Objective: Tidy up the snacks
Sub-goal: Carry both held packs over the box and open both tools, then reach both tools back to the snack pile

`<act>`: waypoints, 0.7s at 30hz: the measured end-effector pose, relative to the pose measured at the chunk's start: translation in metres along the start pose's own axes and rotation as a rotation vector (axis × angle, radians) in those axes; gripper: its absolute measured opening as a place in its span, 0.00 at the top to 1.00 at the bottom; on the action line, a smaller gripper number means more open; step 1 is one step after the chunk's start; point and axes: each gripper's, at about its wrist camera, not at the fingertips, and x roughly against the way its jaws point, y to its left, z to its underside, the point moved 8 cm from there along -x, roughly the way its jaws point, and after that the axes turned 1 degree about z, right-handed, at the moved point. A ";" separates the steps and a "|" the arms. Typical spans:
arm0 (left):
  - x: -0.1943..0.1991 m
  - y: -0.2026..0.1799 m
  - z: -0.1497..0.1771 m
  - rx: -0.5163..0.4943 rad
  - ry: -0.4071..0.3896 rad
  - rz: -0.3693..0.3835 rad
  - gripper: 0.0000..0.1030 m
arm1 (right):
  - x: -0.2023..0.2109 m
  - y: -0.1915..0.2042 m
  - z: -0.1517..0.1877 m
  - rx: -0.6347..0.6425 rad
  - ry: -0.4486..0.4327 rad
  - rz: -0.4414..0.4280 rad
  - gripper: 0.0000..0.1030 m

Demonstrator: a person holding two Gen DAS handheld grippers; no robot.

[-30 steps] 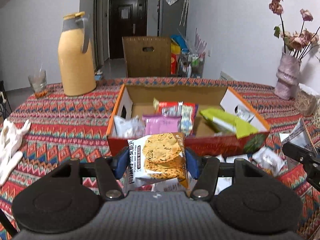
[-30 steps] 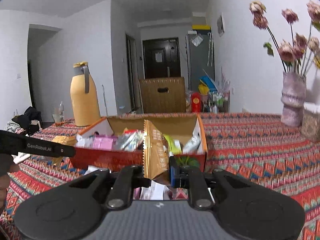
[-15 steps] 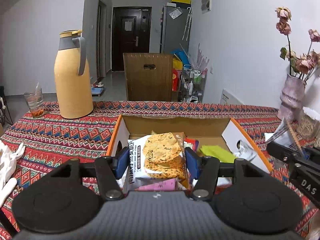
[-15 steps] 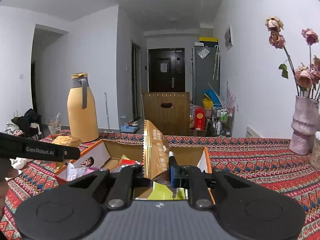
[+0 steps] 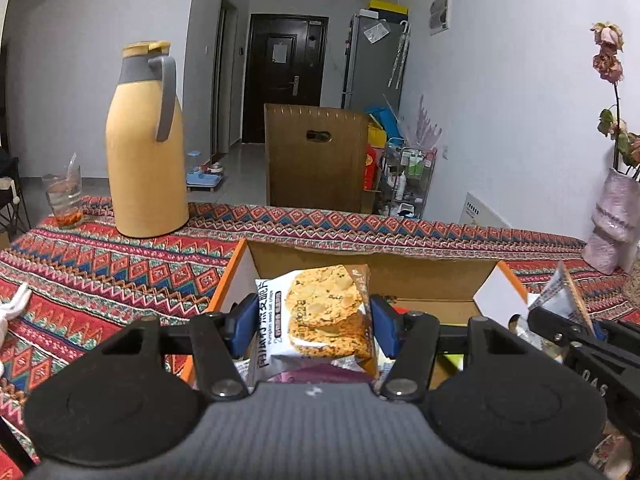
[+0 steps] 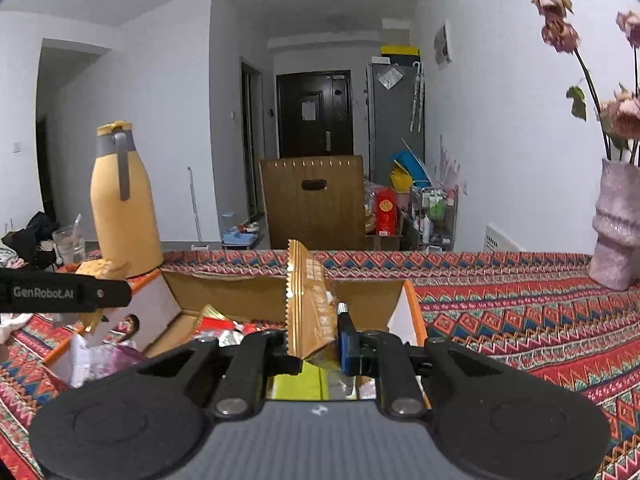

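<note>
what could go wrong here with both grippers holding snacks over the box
The left gripper and right gripper are close together over the same cardboard box, so they might bump. The gold packet is pinched near its lower end and stands tall, so it could tip or slip. The cookie packet might land on snacks already inside and slide off.

Patterned tablecloth table (image 5: pixel 100 264), open snack box (image 5: pixel 372 264), yellow jug (image 5: pixel 146 148), glass (image 5: pixel 64 196), vase (image 6: pixel 616 232)

Item, noted from my left tongs: cardboard box (image 5: pixel 362 258) floor mostly hidden behind my cookie packet (image 5: pixel 320 312); vase (image 5: pixel 612 228) cropped by frame edge; packet's small print illegible.
</note>
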 end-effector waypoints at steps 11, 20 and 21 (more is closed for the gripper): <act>-0.027 0.008 0.025 0.012 0.050 0.026 0.38 | -0.027 -0.005 0.023 -0.030 0.054 0.008 0.83; -0.013 0.013 0.022 0.039 0.001 0.000 0.00 | -0.015 -0.011 0.022 -0.068 0.028 0.021 0.06; -0.012 0.013 0.022 0.041 0.003 -0.002 0.00 | -0.013 -0.011 0.021 -0.075 0.023 0.018 0.02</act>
